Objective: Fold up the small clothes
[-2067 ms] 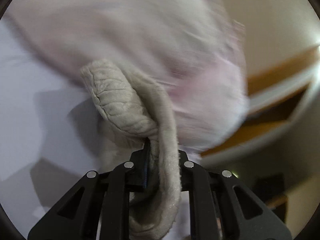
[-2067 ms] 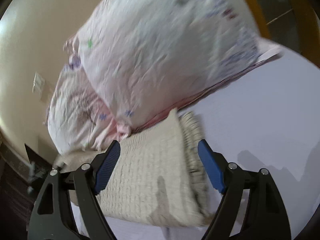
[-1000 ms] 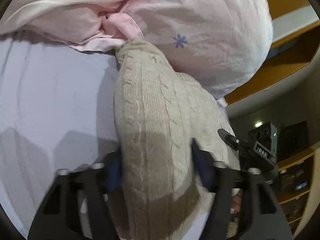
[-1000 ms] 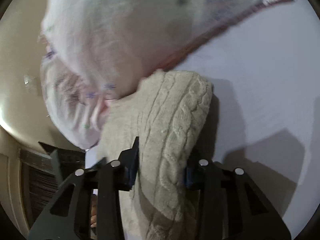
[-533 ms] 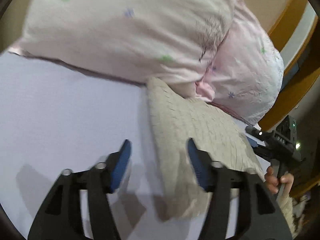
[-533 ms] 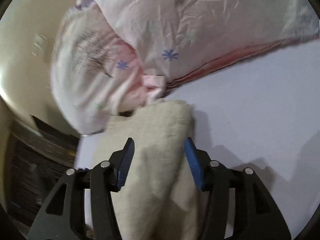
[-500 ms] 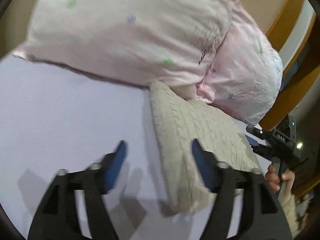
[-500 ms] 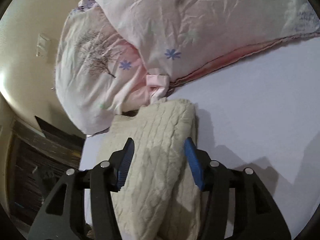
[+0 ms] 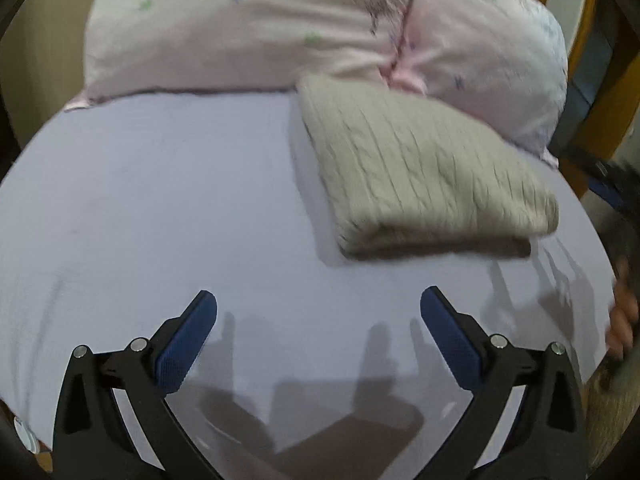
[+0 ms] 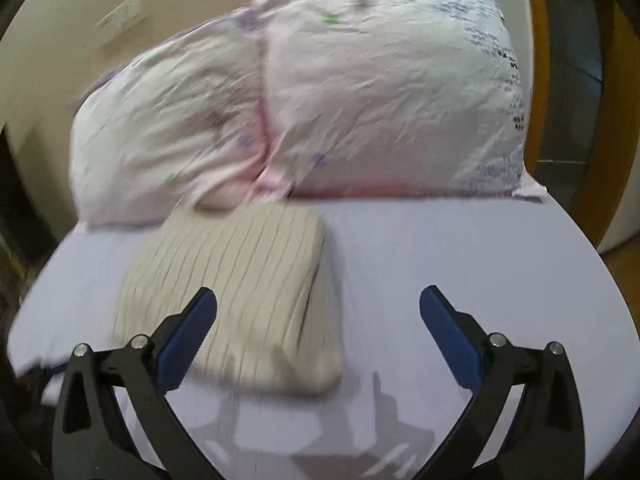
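A folded beige cable-knit sweater [image 9: 420,168] lies on the lilac bed sheet [image 9: 160,200], its far edge against the pink pillows. My left gripper [image 9: 318,324] is open and empty, pulled back from the sweater, which lies ahead and to the right. In the right wrist view the same sweater [image 10: 240,292] lies ahead and to the left on the sheet [image 10: 460,248]. My right gripper [image 10: 318,324] is open and empty; its left finger [image 10: 188,332] overlaps the sweater's near edge in the image.
Two pink flowered pillows [image 10: 300,112] lie along the head of the bed, also in the left wrist view [image 9: 280,24]. A wooden frame [image 10: 540,80] stands at the right. The other hand and gripper [image 9: 620,280] show at the right edge.
Both grippers let go of the folded sweater, opened wide and drew back. The sweater now rests flat on the sheet against the pillows.
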